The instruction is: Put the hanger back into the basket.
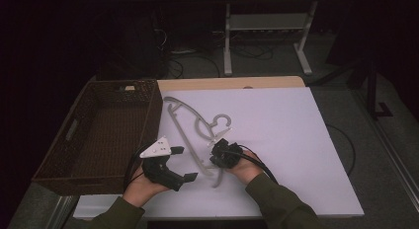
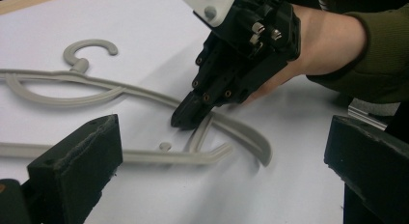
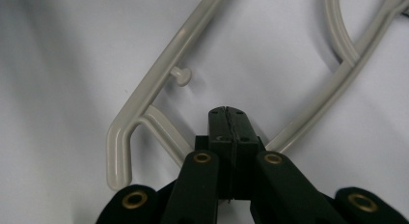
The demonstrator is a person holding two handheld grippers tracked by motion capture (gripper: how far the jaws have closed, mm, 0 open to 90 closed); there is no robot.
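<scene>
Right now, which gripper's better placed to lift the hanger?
Right. The right gripper has its jaws already shut on the hanger arm; the left gripper hangs open beside it, off the hanger.

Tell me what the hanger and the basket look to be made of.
Hanger: likely moulded plastic, pale grey with a smooth, slightly glossy finish; rounded bars and a small moulded peg suggest it. Basket: probably woven wicker or rattan, dark brown and matte; the high view shows a woven texture on its walls.
</scene>
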